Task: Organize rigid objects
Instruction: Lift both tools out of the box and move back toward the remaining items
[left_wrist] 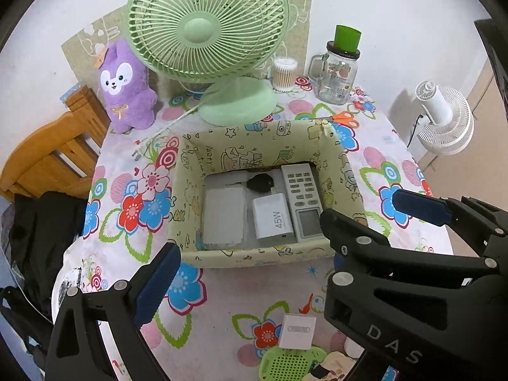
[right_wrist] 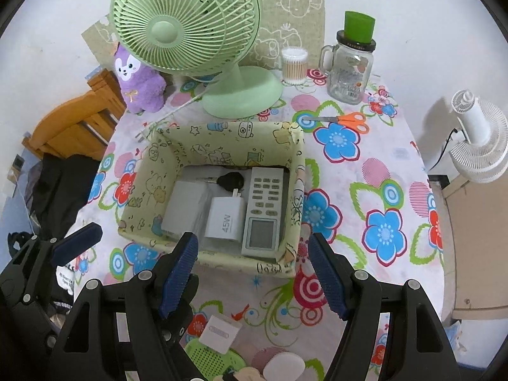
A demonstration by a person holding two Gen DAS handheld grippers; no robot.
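Both grippers hover above the fabric box (right_wrist: 222,133).
The right gripper (right_wrist: 254,273) and left gripper (left_wrist: 250,270) stand apart, holding nothing; remote (right_wrist: 262,209), charger (right_wrist: 223,219) and key (right_wrist: 231,180) lie inside.

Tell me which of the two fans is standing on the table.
The green fan, on its round base behind the fabric box. The white fan stands off the table's right edge, against the wall.
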